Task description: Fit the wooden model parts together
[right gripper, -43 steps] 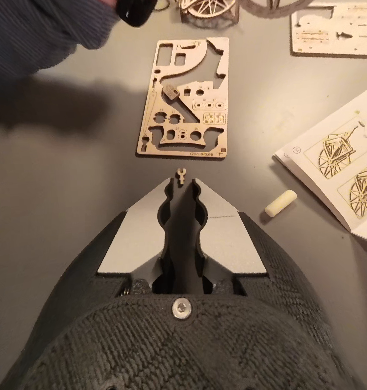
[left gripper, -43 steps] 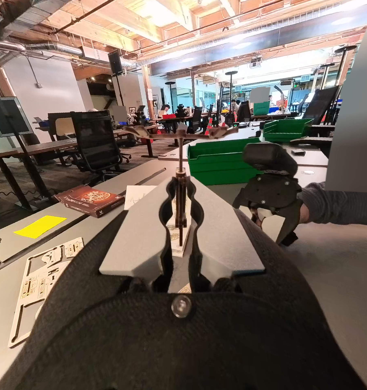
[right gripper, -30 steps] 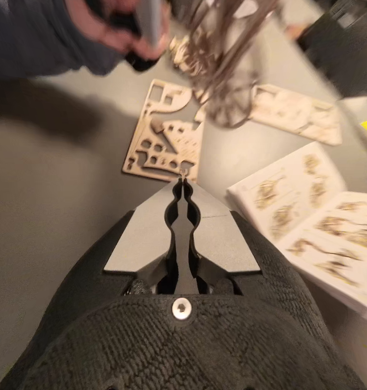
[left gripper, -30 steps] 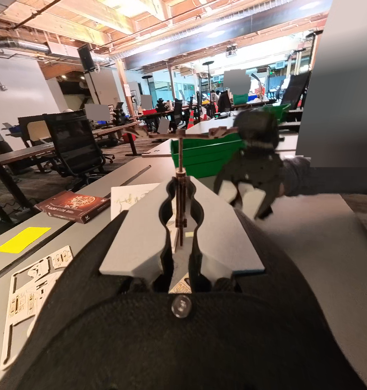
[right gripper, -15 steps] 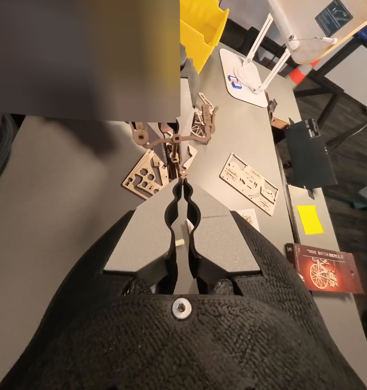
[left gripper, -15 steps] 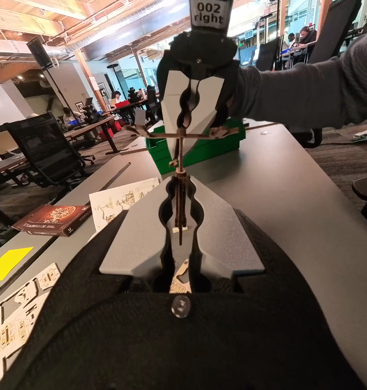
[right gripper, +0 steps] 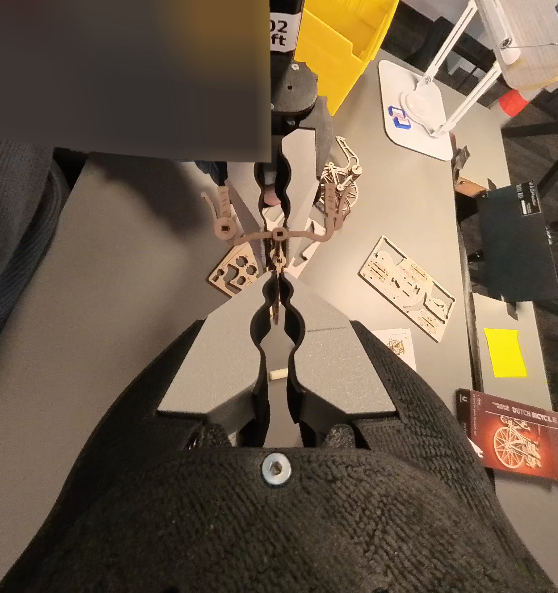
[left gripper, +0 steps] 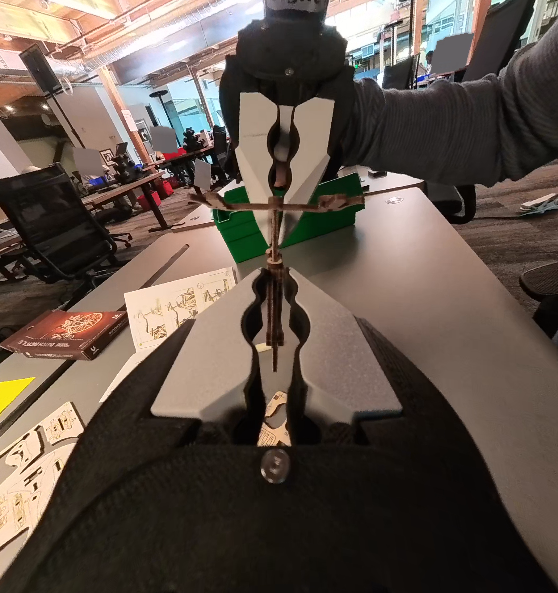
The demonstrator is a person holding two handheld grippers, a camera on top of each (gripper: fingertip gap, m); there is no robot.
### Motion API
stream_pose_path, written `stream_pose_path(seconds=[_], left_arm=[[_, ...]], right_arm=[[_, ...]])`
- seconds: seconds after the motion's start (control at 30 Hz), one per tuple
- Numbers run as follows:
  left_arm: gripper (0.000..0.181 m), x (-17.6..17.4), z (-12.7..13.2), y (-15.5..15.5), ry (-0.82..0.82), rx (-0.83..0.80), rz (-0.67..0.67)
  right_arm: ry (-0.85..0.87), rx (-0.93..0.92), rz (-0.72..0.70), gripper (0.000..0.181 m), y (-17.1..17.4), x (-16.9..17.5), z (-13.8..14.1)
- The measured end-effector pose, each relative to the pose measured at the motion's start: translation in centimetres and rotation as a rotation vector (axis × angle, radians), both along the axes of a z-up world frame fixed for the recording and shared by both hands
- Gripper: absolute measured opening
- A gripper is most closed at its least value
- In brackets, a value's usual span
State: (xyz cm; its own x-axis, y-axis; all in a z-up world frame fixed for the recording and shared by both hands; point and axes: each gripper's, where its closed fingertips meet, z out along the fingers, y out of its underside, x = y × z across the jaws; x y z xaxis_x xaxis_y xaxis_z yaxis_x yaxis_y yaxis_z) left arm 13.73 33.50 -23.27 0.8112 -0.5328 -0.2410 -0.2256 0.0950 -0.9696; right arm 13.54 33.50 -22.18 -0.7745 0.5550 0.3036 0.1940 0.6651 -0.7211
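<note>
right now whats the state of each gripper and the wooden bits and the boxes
left gripper: shut on handlebar assembly
right gripper: shut on small wooden part
handlebar assembly: held upright
small wooden part: at the stem
green bin: open
kit box: lying flat

The far half of the left gripper (right gripper: 276, 256) sits behind a flat grey patch. The tiny piece (right gripper: 278, 262) at the right gripper (right gripper: 277, 274) tip is too small to read; contact with the handlebar assembly (right gripper: 279, 236) unclear.
</note>
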Motion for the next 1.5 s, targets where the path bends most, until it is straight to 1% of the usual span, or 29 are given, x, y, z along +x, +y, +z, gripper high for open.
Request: stream_pose_path(seconds=[0.67,0.73,0.8,0.9,1.0,1.07,1.1,1.2,1.33,1.4,1.5], left_arm=[[0.009,-0.1,-0.1,0.2,-0.02,-0.015,0.0],[0.009,-0.2,-0.4,0.3,-0.008,-0.024,0.015],[0.009,-0.4,-0.5,0.5,-0.005,-0.031,0.029],[0.009,-1.3,-1.0,0.9,-0.009,-0.062,0.074],[0.009,-2.7,-1.8,1.5,-0.034,-0.102,0.138],[0.009,-4.0,-1.9,1.8,-0.058,-0.103,0.192],[0.009,-4.7,-1.9,1.9,-0.068,-0.101,0.225],[0.009,-6.2,-1.5,1.9,-0.108,-0.08,0.29],[0.009,-6.8,-1.0,1.8,-0.15,-0.06,0.307],[0.009,-6.9,-0.9,1.7,-0.152,-0.058,0.306],[0.009,-6.7,-0.9,1.7,-0.158,-0.06,0.296]], right_arm=[[-0.023,-0.018,-0.013,0.0,0.1,-0.2,-0.6],[-0.016,0.006,-0.016,0.0,0.2,-0.2,-0.5],[-0.027,0.069,-0.041,0.0,0.8,-0.3,-0.9],[-0.118,0.148,-0.095,0.0,2.3,0.2,-2.8],[-0.236,0.085,-0.134,0.0,3.1,1.0,-5.9],[-0.299,-0.001,-0.164,0.001,2.8,1.4,-8.2],[-0.325,-0.043,-0.177,0.006,2.4,1.6,-9.2],[-0.333,-0.144,-0.194,0.016,0.6,1.8,-11.6],[-0.378,-0.228,-0.285,0.015,-1.1,1.5,-14.1],[-0.344,-0.201,-0.293,0.018,-1.3,1.2,-14.6],[-0.252,-0.119,-0.267,0.026,-1.3,0.5,-14.4]])
